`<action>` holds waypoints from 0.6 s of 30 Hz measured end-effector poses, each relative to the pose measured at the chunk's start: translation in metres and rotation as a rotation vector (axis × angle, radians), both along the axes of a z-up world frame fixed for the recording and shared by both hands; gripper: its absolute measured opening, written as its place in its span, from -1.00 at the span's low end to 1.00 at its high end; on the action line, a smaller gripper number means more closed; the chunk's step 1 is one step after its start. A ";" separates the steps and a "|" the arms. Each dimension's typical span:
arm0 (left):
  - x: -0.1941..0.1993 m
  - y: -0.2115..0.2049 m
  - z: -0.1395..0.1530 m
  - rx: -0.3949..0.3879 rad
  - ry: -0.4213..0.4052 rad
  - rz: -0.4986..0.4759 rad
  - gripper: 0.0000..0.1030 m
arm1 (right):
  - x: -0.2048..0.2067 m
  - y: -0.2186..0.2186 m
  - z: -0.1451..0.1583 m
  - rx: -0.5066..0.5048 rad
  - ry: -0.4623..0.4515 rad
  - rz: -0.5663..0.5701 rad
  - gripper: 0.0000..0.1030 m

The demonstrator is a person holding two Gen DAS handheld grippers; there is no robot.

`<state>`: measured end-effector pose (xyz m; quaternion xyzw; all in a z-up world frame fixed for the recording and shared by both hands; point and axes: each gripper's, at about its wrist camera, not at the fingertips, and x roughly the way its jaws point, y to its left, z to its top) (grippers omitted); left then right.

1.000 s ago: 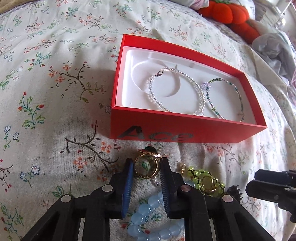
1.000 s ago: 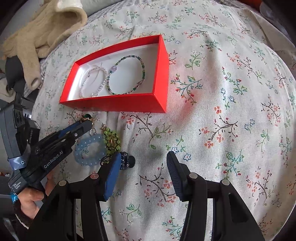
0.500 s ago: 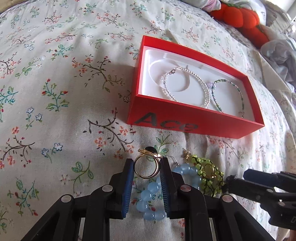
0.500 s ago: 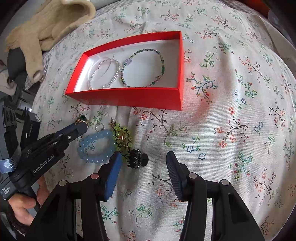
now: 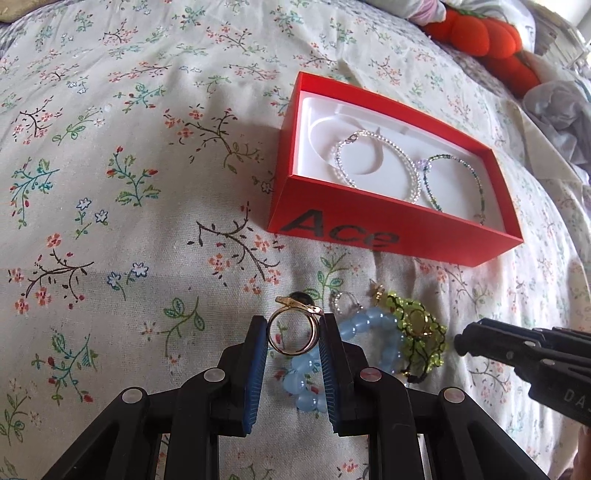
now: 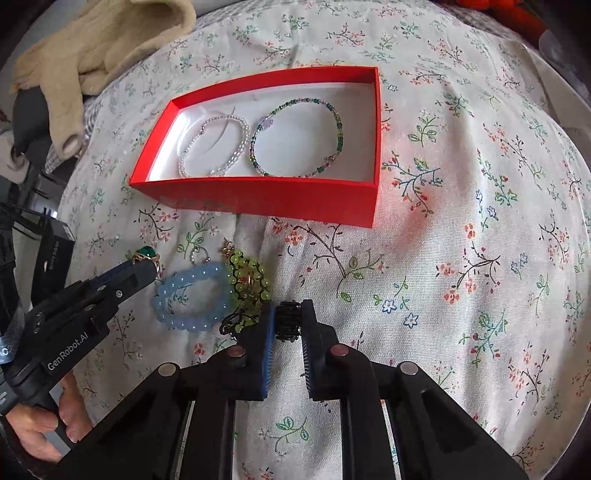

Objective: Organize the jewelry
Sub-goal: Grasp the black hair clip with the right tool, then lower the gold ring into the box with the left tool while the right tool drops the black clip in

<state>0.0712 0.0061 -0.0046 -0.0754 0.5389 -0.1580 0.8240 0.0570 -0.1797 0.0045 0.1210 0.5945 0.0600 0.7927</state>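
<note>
My left gripper (image 5: 293, 328) is shut on a gold ring (image 5: 300, 304) with a dark green stone, held just above the floral bedspread; the right wrist view shows the same gripper (image 6: 146, 267) and the stone (image 6: 147, 253). My right gripper (image 6: 288, 314) is closing, its pads against a small black beaded piece (image 6: 287, 321). Beside them lie a pale blue bead bracelet (image 6: 188, 277) and a yellow-green beaded piece (image 6: 247, 273). The red box (image 6: 258, 195) beyond holds a clear bead bracelet (image 6: 243, 136) and a green bead bracelet (image 6: 338, 133).
A small silver earring (image 5: 341, 297) lies by the blue bracelet. An orange plush pumpkin (image 5: 480, 33) and grey cloth (image 5: 554, 118) sit behind the box. A beige knit garment (image 6: 85, 48) lies at the bed's far left. A hand (image 6: 37, 428) holds the left gripper.
The right gripper's jaws have come together on the black beaded piece. The left gripper with the ring has drawn back a little from the red box.
</note>
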 end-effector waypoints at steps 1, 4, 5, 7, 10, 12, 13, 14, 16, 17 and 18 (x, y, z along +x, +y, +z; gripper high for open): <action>-0.001 -0.001 0.002 -0.004 -0.002 0.000 -0.57 | -0.001 -0.002 0.003 0.002 -0.008 -0.002 -0.72; -0.002 -0.004 0.007 -0.014 -0.011 -0.001 -0.57 | -0.002 -0.008 0.011 0.005 -0.032 -0.013 -0.72; -0.003 -0.006 0.010 -0.017 -0.016 -0.001 -0.57 | -0.003 -0.010 0.014 0.009 -0.038 -0.018 -0.72; -0.004 -0.007 0.014 -0.022 -0.027 0.001 -0.57 | -0.005 -0.014 0.018 0.023 -0.047 -0.030 -0.72; -0.004 -0.012 0.024 -0.032 -0.055 0.004 -0.57 | -0.006 -0.021 0.023 0.038 -0.060 -0.047 -0.72; -0.004 -0.014 0.032 -0.044 -0.077 0.008 -0.57 | -0.007 -0.024 0.028 0.047 -0.074 -0.058 -0.72; -0.004 -0.015 0.034 -0.049 -0.086 0.011 -0.57 | -0.007 -0.026 0.032 0.051 -0.084 -0.063 -0.72; -0.004 -0.015 0.038 -0.053 -0.101 0.014 -0.57 | -0.007 -0.028 0.035 0.053 -0.096 -0.068 -0.72; -0.002 -0.017 0.043 -0.061 -0.128 0.017 -0.57 | -0.007 -0.031 0.044 0.057 -0.130 -0.078 -0.72; -0.001 -0.019 0.046 -0.070 -0.143 0.018 -0.57 | -0.006 -0.033 0.048 0.059 -0.150 -0.083 -0.72; 0.000 -0.020 0.048 -0.077 -0.155 0.019 -0.57 | -0.005 -0.036 0.053 0.061 -0.169 -0.089 -0.72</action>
